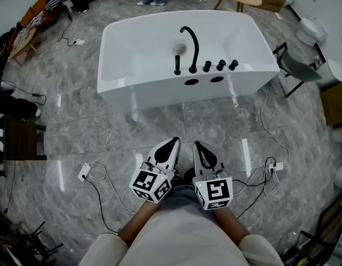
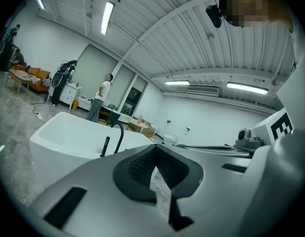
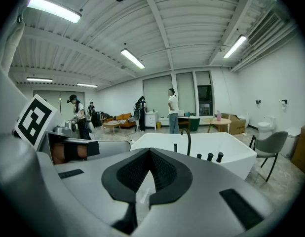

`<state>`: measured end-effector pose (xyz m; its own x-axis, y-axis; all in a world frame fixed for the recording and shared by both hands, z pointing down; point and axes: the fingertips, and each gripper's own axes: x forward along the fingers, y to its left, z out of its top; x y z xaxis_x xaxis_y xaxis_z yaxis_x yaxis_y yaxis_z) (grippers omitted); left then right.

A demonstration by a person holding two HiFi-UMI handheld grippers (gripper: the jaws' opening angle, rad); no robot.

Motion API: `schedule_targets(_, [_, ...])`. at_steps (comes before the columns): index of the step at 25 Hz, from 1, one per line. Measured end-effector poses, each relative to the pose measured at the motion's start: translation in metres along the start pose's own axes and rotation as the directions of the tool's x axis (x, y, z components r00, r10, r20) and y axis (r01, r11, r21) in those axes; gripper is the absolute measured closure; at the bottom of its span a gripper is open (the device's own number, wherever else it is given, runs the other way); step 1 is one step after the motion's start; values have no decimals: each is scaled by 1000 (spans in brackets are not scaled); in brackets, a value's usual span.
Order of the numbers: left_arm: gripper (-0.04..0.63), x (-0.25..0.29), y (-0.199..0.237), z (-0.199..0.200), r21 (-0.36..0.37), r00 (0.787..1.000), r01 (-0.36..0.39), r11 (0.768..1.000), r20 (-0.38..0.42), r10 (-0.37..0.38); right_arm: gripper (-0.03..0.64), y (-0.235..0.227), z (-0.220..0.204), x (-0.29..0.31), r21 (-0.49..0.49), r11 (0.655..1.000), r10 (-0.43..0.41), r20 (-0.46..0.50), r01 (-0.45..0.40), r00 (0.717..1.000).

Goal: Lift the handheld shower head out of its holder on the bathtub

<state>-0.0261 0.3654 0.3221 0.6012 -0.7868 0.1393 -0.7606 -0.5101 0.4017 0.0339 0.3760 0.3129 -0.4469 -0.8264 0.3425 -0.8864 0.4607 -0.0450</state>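
Well short of the bathtub, left claw and right claw sit closed, holding nothing

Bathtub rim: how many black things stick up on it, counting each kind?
Curved spout: 1
Handheld shower head: 1
Round knobs: 3
Total: 5
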Motion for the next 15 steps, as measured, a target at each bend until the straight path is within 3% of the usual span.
schedule_targets(15, [591,36,-15,8,16,1000,-3,1000,-1,3,598,-38,18,10,57,998,40,23,-41,999])
